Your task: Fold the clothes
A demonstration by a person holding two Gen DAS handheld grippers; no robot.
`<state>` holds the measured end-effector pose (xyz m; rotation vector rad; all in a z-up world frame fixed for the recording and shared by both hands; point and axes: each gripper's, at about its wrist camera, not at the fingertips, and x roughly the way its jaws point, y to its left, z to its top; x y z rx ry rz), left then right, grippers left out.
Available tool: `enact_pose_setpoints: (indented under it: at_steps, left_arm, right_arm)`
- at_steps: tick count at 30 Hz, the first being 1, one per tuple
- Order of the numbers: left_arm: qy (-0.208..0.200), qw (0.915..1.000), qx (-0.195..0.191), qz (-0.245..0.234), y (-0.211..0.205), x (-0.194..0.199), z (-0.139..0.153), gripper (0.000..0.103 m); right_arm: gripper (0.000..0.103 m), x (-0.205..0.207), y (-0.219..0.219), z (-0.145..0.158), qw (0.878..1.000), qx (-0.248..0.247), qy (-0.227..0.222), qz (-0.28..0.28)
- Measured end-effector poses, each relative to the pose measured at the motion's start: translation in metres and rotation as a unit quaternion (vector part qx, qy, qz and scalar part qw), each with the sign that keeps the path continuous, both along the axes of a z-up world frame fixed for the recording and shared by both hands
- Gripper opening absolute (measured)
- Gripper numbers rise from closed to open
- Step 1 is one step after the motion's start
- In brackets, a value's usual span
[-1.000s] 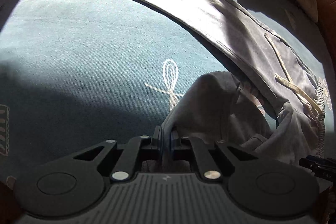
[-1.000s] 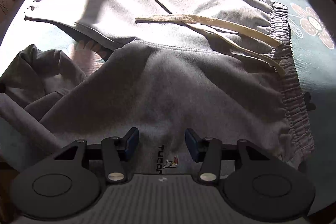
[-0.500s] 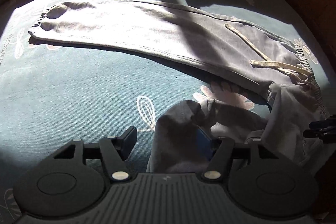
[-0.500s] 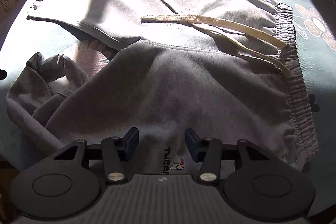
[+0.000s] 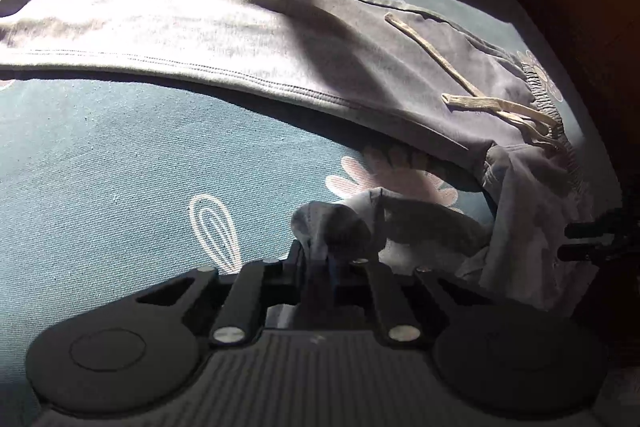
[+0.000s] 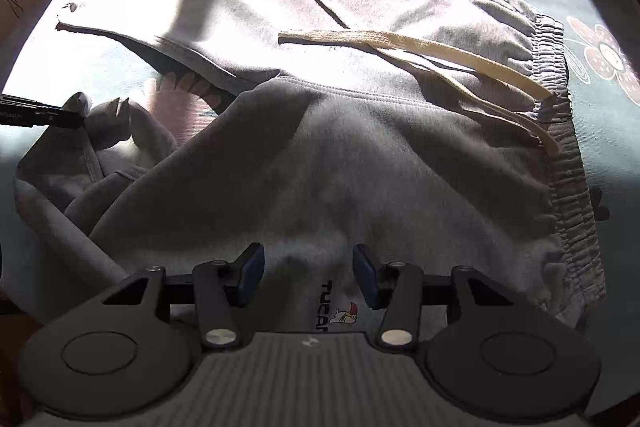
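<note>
Teal bedcover (image 5: 120, 163) with flower prints lay under grey sweatpants (image 6: 360, 155). Right wrist view alone showed the waistband (image 6: 568, 187) at 3 o'clock and a printed logo (image 6: 340, 311) at 6 o'clock between the spread, empty jaws of the right gripper (image 6: 308, 275). Left wrist view: one leg stretched toward 10 o'clock, beige drawstring (image 5: 480, 103) at 2 o'clock; left gripper (image 5: 320, 263) had just closed, pinching the crumpled leg's cuff (image 5: 332, 227).
</note>
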<state>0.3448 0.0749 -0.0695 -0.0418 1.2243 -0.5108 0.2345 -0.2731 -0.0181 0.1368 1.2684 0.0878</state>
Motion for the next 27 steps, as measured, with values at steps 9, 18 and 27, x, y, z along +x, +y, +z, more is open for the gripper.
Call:
enact_pose_setpoints:
  at_steps: [9,18,27]
  left_arm:
    - [0.035,0.9801,0.017,0.194,0.072,-0.049,0.042,0.008]
    - [0.083,0.9452,0.036,0.314,0.112,-0.1,0.041,0.007]
    - [0.03,0.9465,0.062,0.315,0.11,-0.069,0.044,0.011]
  right_arm:
    - [0.054,0.003,0.003,-0.001,1.0,0.002,-0.001,0.005]
    - [0.054,0.0,0.004,-0.007,1.0,-0.003,0.015,0.015]
    - [0.054,-0.044,-0.035,-0.017,0.995,0.011,0.073,-0.068]
